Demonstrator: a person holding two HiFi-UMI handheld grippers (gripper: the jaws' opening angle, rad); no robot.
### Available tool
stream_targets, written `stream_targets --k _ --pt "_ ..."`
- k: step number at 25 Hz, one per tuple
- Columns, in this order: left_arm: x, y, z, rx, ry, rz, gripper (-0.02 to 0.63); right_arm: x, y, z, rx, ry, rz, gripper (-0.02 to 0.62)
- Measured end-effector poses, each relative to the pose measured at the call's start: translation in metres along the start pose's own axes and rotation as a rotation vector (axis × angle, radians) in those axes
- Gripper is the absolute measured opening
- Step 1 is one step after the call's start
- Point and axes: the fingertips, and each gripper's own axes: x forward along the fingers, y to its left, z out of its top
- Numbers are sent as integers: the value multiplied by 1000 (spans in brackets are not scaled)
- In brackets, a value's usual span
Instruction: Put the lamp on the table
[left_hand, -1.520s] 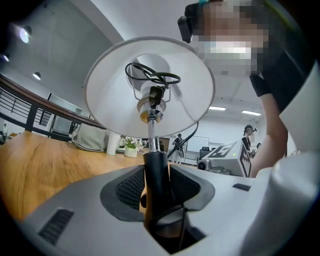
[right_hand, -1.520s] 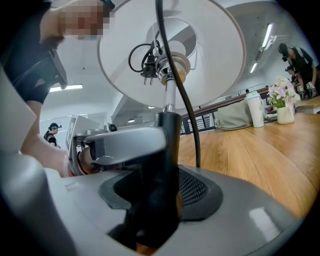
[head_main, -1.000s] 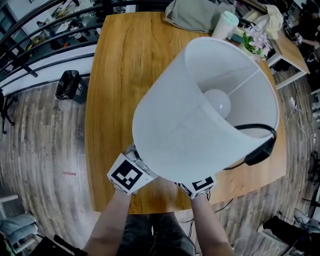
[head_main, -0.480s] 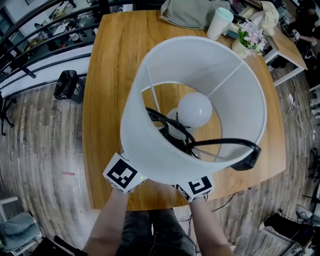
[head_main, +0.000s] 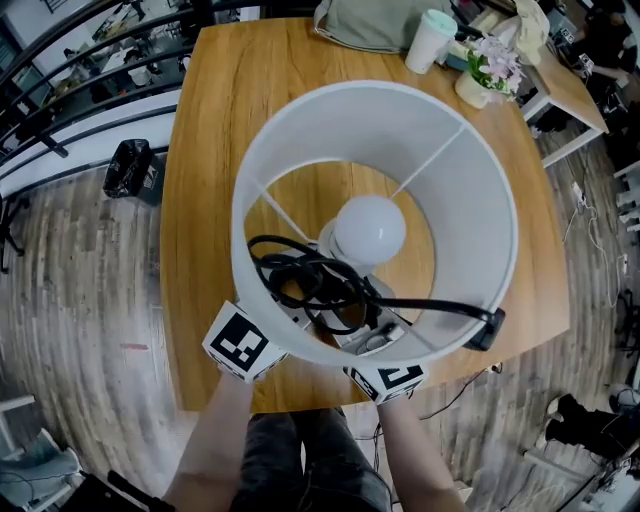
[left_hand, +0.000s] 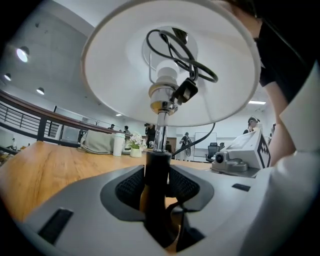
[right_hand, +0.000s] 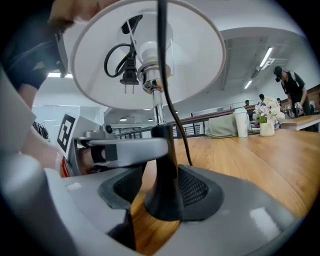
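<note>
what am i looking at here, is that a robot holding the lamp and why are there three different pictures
No robot: a person holds a two-jaw tool in each hand. The head view looks down from their head into the lamp, onto its bulb and coiled cord. Two more cameras ride on the left gripper and right gripper; each shows jaws clamped on the lamp's black stem. Below is a wooden table, with a bag, cup and flowers at its far end.

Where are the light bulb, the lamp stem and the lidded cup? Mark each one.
light bulb (head_main: 370, 228): head view, centre of the round white globe.
lamp stem (left_hand: 156, 172): left gripper view, black lower section between the jaws.
lidded cup (head_main: 426, 48): head view, white side below the green lid.
</note>
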Motion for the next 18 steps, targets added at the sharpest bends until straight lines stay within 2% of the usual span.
stream_targets --k 2,3,4,8,12,18 --pt "0 6 14 -142 -122 74 141 -2 2 0 0 1 0 232" --pt "-2 8 16 -203 -149 102 141 -3 3 0 1 2 1 232" --pt "-4 9 16 -232 -152 120 141 -4 4 -1 3 4 0 232" --pt "-13 7 12 -214 -131 175 141 -10 4 -2 10 7 -28 225" --pt "-24 2 7 -220 -122 229 135 -19 5 -4 13 -2 -48 146" --pt "-41 -10 3 -220 -100 308 55 -35 16 1 5 -20 -42 12"
